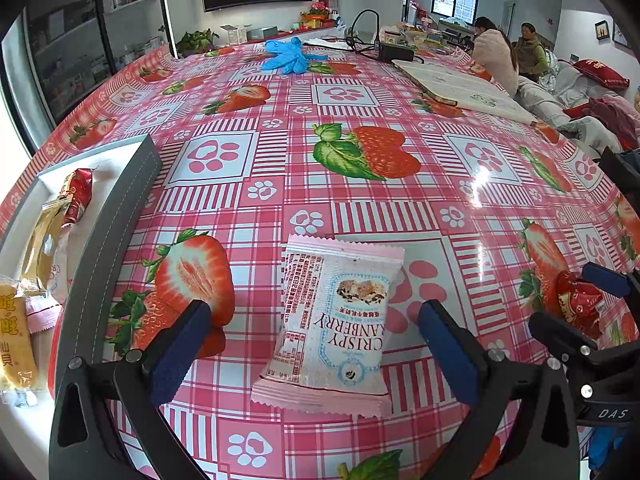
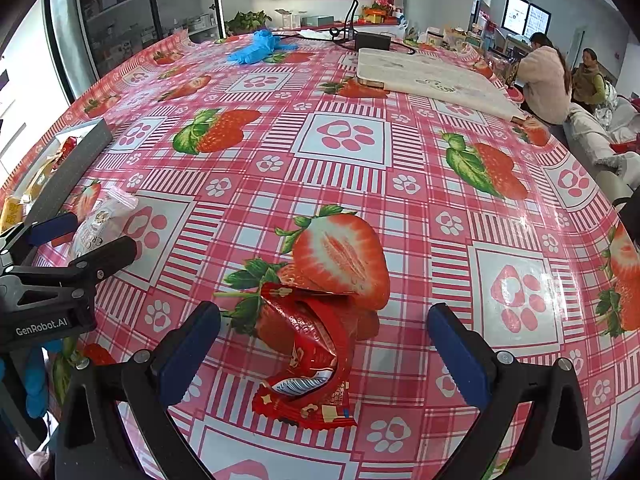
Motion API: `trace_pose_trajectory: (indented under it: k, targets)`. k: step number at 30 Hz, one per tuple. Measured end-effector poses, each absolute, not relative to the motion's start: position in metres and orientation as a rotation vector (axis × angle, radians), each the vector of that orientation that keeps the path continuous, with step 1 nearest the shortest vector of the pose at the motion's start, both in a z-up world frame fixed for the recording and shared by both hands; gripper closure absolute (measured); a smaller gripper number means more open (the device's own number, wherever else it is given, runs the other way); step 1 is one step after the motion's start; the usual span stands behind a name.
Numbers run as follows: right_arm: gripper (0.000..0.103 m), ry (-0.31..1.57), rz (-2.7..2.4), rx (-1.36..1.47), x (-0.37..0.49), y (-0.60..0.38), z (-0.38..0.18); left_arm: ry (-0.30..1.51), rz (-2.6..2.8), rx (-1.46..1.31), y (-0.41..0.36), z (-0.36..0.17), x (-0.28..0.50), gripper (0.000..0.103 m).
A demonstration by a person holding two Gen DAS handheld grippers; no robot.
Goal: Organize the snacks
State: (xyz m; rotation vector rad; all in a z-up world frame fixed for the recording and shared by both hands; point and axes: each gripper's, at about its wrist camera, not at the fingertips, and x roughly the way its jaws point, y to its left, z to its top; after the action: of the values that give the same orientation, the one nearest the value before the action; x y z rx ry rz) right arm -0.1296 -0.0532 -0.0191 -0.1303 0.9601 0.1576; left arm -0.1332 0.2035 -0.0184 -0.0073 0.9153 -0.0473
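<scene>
Both tongs are spread wide over the desk [image 1: 280,128] with its strawberry-print cloth, neither one pinching anything. Furthest over at nine o'clock sits the grey-walled tray [image 1: 120,216], already holding a red wrapper [image 1: 78,194], a gold packet [image 1: 42,248] and a yellow one [image 1: 14,340]. Next along, the left tongs [image 1: 314,350] straddle a pink cranberry crisp packet [image 1: 334,320] lying flat on the cloth, blue pads [image 1: 178,354] apart from it on either side. Over at three o'clock the right tongs [image 2: 324,354] stand open around a crumpled red snack packet [image 2: 308,364], pads clear of it. Blue gloves [image 1: 286,56] lie at twelve o'clock, well apart.
</scene>
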Motion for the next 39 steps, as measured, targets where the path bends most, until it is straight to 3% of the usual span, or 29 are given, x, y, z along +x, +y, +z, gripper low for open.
trace_pose_trajectory:
  k: [39]
  targets:
    - [0.000,0.967,0.160,-0.132,-0.1284,-0.0530,-0.0190,0.914,-0.048,-0.007,0.2038,-0.0186,-0.1335,0.000]
